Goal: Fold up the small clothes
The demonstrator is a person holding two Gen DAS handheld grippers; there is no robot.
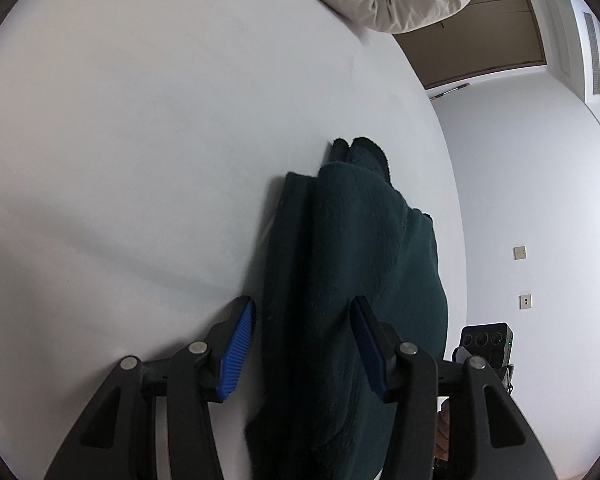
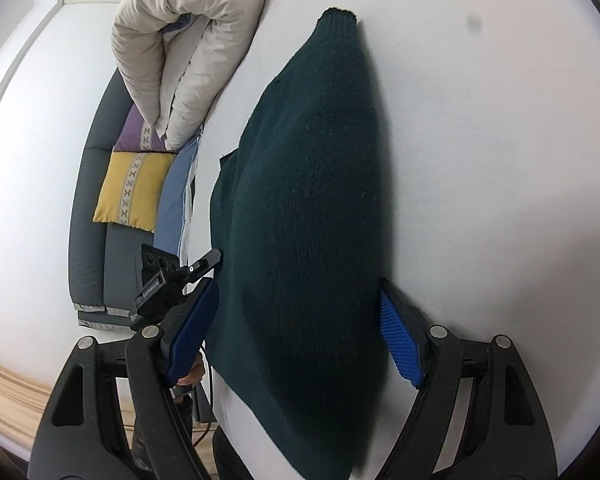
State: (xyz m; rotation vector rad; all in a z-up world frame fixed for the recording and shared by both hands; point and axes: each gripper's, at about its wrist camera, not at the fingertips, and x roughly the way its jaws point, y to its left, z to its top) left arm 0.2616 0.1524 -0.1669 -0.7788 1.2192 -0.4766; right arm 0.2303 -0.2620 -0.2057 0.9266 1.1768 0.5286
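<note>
Left gripper (image 1: 302, 344) jaws apart, straddling dark green sweater (image 1: 352, 280), pads clear of cloth. Right gripper (image 2: 296, 334) wide, likewise straddling. Sweater lies on white bed (image 1: 140, 140), long axis 6-to-12 o'clock. Beige duvet (image 2: 188, 40) at 11; yellow cushion (image 2: 130, 188) at 9.

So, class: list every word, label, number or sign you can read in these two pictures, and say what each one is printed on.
White lettering on the black label of the left gripper's camera housing, in the right wrist view: too small and blurred to read.
Dark green knitted garment, white surface, cushions, wall plates: no text.
</note>
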